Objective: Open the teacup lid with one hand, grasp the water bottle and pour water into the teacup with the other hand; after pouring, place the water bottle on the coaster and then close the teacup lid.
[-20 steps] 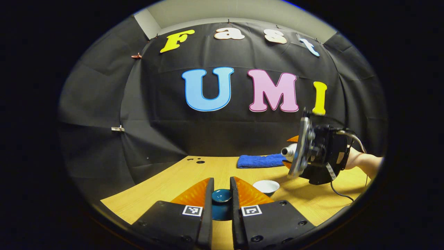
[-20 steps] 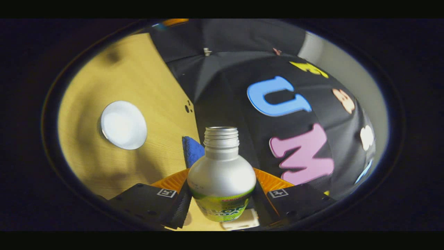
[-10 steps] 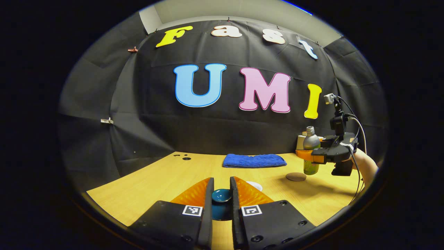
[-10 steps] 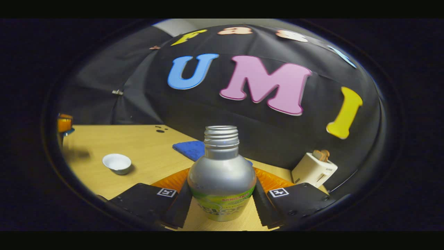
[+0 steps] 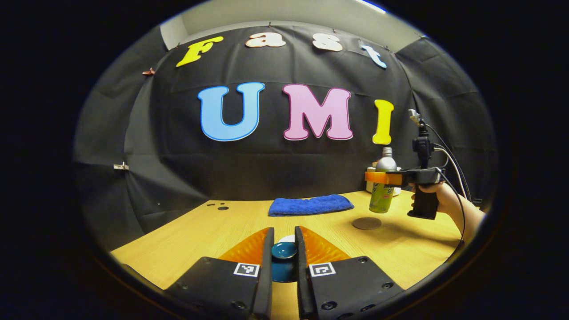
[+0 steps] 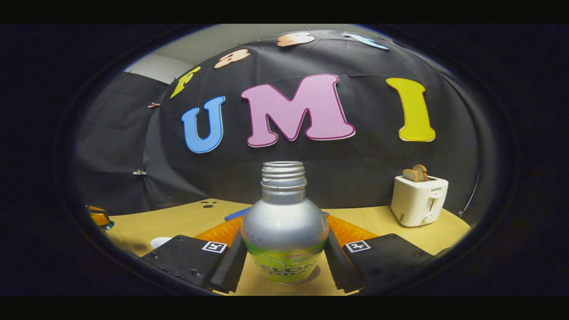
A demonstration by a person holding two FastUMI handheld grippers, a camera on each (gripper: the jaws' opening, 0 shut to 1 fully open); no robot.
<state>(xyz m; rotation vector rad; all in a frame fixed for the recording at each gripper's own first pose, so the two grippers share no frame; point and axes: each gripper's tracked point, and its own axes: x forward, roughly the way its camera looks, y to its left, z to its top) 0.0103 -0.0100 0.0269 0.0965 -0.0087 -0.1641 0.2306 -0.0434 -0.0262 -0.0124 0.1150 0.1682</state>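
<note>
Fingers of the right gripper squeeze the bottle from both sides, just under its round shoulder. The bottle stands straight up, with its open neck pointing at the ceiling and no cap on it. I cannot see if any water is left inside. In the left gripper view, the bottle hangs in the air, held by the right gripper, and a hand grips the handle behind it. The coaster is a dark round disc lying flat on the table. It sits just below the bottle and a bit toward the left gripper's side. So the bottle looks like it must come down and over a little to land on the coaster, and it should stay upright all the way. The right hand is much nearer to the coaster than the left one. The left gripper pinches the knob of the lid between its two fingers and holds it up. The cup peeks out just behind the lid, white and open, but I cannot see into it. A blue cloth lies farther back, and a toaster stands in the right corner.
</note>
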